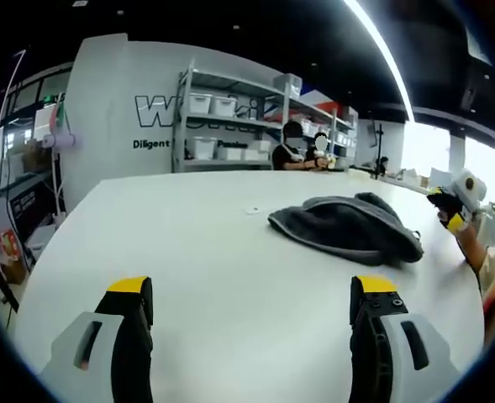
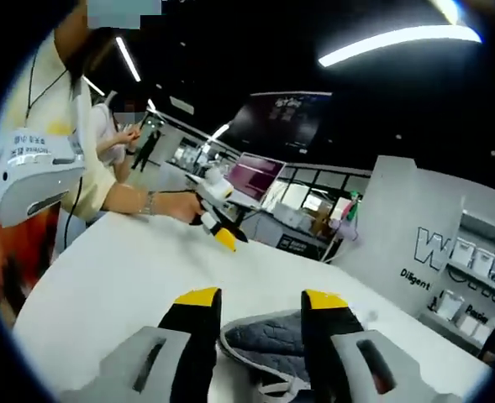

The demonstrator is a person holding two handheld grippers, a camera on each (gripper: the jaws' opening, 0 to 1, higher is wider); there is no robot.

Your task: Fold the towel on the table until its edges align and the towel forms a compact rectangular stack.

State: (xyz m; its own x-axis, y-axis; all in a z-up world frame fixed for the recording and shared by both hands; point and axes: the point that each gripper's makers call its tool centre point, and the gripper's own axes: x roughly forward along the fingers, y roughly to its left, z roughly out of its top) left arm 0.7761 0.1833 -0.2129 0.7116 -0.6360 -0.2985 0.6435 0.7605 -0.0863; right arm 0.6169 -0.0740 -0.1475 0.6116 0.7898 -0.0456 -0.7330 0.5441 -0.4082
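A dark grey towel [image 1: 348,225] lay crumpled in a loose heap on the white bench [image 1: 213,277], toward the far right of the surface in the left gripper view, with bare bench between it and the left tool [image 1: 251,302], whose yellow-tipped jaws stood wide apart over the near edge, holding nothing. A small pale scrap [image 1: 253,210] sat on the bench just left of the towel. Behind the bench stood metal shelves [image 1: 230,117] with white bins against a lettered wall, and people sat at the far side. At the right edge of that view the right tool [image 1: 450,210] came in, held in a hand. The right gripper view showed more closely the towel's [image 2: 268,336] quilted weave and pale hem lying just beyond and partly between the right tool's [image 2: 261,302] parted jaws, not gripped. It also showed the left tool [image 2: 218,227] well beyond, gripped in a person's hand [image 2: 176,204].
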